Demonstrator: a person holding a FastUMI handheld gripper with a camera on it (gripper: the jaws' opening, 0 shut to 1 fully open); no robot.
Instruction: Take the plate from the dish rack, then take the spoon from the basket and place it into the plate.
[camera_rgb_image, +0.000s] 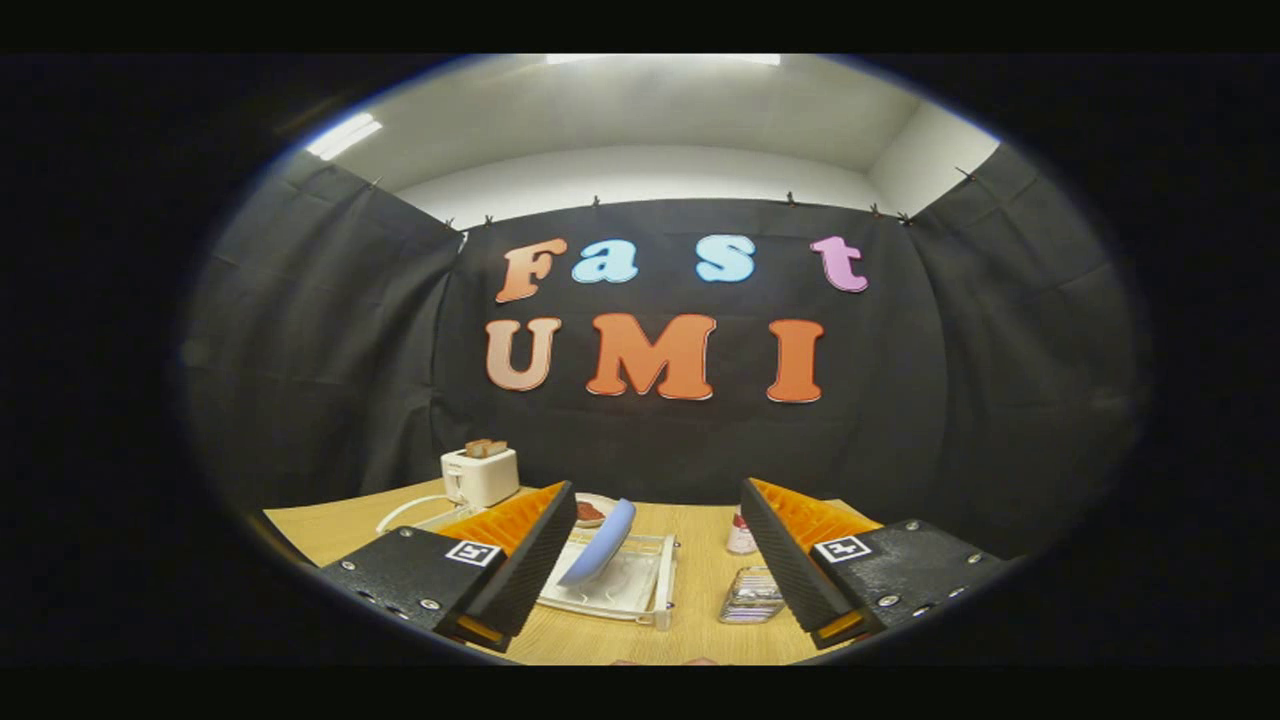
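A blue plate (603, 543) stands tilted on edge in a white dish rack (622, 592) on the wooden table, just ahead of my left finger. My gripper (655, 560) is open, held above the table, with nothing between its fingers. A small clear basket (751, 596) lies on the table just inside my right finger; I cannot make out a spoon in it.
A white toaster (481, 474) with bread in its slots stands at the back left, its cord trailing forward. A small plate with something brown (592, 510) sits behind the rack. A small bottle (741, 535) stands behind the basket. Black cloth walls close the booth.
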